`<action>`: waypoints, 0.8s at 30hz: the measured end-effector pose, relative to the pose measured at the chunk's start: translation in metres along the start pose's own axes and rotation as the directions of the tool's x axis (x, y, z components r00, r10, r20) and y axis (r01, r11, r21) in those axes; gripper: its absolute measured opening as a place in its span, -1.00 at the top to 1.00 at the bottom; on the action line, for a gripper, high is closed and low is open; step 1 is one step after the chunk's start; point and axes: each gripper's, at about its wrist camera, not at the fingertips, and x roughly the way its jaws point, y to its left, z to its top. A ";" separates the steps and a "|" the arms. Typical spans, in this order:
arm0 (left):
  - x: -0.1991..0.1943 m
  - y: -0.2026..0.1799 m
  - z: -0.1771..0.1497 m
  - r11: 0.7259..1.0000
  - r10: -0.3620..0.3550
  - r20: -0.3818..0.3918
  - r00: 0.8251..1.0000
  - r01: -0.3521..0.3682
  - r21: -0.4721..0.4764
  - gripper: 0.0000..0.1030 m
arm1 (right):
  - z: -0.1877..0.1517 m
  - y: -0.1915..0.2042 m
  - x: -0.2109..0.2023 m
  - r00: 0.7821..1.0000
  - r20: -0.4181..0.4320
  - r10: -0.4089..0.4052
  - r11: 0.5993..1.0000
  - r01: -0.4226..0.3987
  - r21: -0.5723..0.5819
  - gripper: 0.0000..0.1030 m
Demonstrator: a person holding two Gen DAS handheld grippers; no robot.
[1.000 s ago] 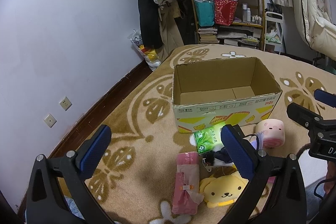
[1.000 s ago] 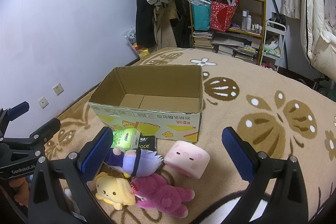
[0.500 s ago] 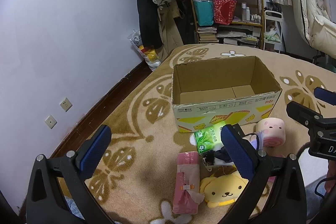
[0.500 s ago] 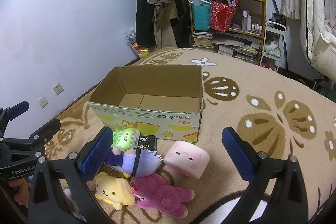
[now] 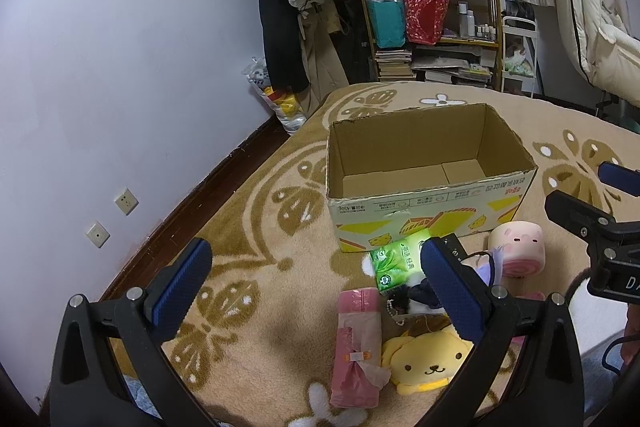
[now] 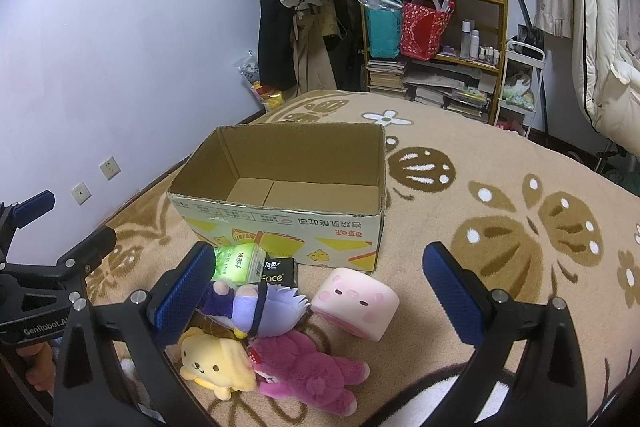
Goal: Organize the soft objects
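Observation:
An empty open cardboard box (image 5: 424, 211) (image 6: 280, 231) stands on the carpet. In front of it lie a green tissue pack (image 5: 394, 261) (image 6: 236, 263), a pink pig cushion (image 5: 520, 247) (image 6: 356, 301), a purple-haired plush (image 6: 256, 309), a yellow dog plush (image 5: 426, 361) (image 6: 216, 365), a magenta bear plush (image 6: 308, 373) and a pink pouch (image 5: 356, 339). My left gripper (image 5: 312, 285) is open and empty above the carpet, left of the pile. My right gripper (image 6: 320, 291) is open and empty above the plush toys.
A black "Face" pack (image 6: 278, 273) leans on the box front. A cluttered shelf (image 5: 432, 23) and hanging coats (image 5: 304, 7) stand at the far wall. The purple wall (image 5: 120, 67) with sockets runs on the left. A white recliner (image 6: 604, 59) is far right.

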 end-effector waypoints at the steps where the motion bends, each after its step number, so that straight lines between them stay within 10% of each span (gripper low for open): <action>1: 0.000 0.000 0.000 1.000 0.000 0.000 1.000 0.000 0.001 -1.00 | 0.000 0.000 0.000 1.000 0.000 0.000 1.000 0.000 0.000 -1.00; 24: 0.000 0.000 -0.001 1.000 0.001 -0.002 1.000 -0.001 0.006 -1.00 | 0.000 0.000 0.000 1.000 -0.001 -0.002 1.000 0.002 -0.003 -1.00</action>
